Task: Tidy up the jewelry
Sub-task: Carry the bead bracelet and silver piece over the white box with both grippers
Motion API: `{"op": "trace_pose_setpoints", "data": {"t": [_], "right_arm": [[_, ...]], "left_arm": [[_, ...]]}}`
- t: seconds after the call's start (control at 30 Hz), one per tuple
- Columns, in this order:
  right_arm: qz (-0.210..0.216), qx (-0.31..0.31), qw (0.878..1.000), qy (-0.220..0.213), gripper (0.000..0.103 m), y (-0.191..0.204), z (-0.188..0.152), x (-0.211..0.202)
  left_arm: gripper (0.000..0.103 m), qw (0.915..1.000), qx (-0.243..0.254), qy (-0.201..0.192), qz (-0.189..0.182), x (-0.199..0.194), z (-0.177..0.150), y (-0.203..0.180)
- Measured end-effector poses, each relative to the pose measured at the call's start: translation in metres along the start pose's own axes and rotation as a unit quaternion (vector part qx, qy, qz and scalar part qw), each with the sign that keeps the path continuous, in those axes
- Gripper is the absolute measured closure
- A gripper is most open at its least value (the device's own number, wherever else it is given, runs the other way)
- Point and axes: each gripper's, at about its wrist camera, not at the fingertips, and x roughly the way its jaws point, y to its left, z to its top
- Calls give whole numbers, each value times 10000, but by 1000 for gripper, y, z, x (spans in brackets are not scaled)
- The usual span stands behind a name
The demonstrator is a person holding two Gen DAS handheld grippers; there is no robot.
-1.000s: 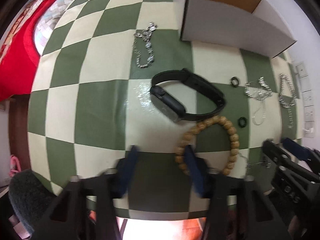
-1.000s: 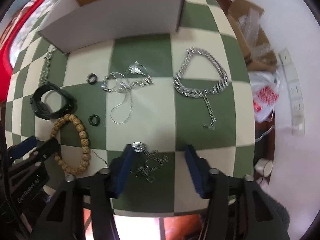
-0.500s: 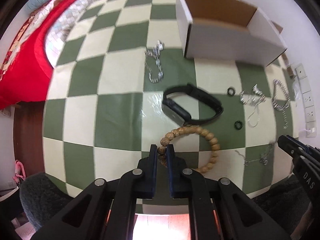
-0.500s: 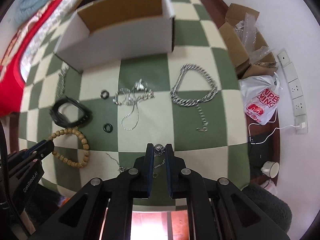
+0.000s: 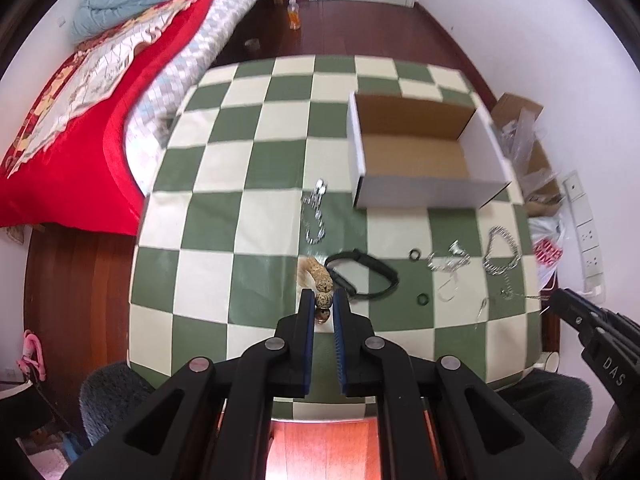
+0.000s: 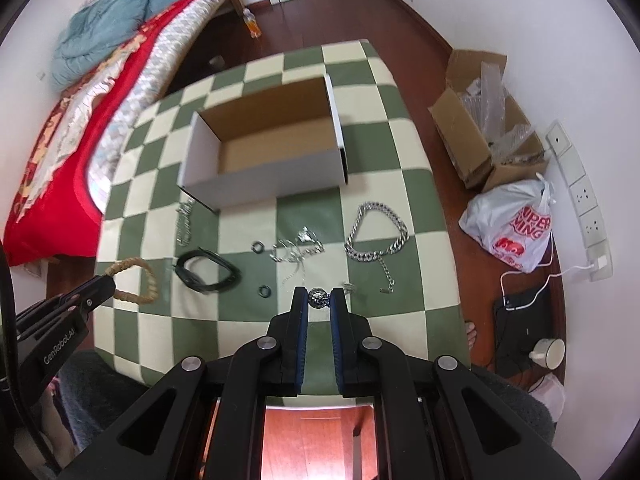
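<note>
1. Left wrist view: the left gripper (image 5: 323, 304), nearly closed, pinches the wooden bead bracelet (image 5: 320, 280) at centre frame; the beads look light and rigid, the loop dangles loosely.
2. Right wrist view: the right gripper (image 6: 319, 300), nearly closed, nips a thin silver necklace (image 6: 318, 297) by its pendant; slippery, likely to tangle. The open box (image 6: 264, 172) waits above.

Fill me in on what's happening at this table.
A person is sorting jewelry with a tool in each hand. The left tool is shut on the wooden bead bracelet, lifted off the checkered table. The right tool is shut on a thin silver necklace. The open cardboard box looks empty; a black watch and other chains lie loose.
</note>
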Motion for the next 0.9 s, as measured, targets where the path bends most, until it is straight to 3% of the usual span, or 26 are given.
{"op": "trace_pose_setpoints", "data": {"t": [0.43,0.77,0.9], "right_arm": [[27,-264,9981,-553,92,15,54,-56],[366,-185,9936,-1052,92,32,128,-91],[424,-218,9935,-1035,92,45,158,-85]], "left_arm": [[97,9986,129,-479,-198,-46,52,-23],[97,9970,-56,-606,-473,-60,129,-26],[97,9968,-177,-519,-587,-54,161,-25]]}}
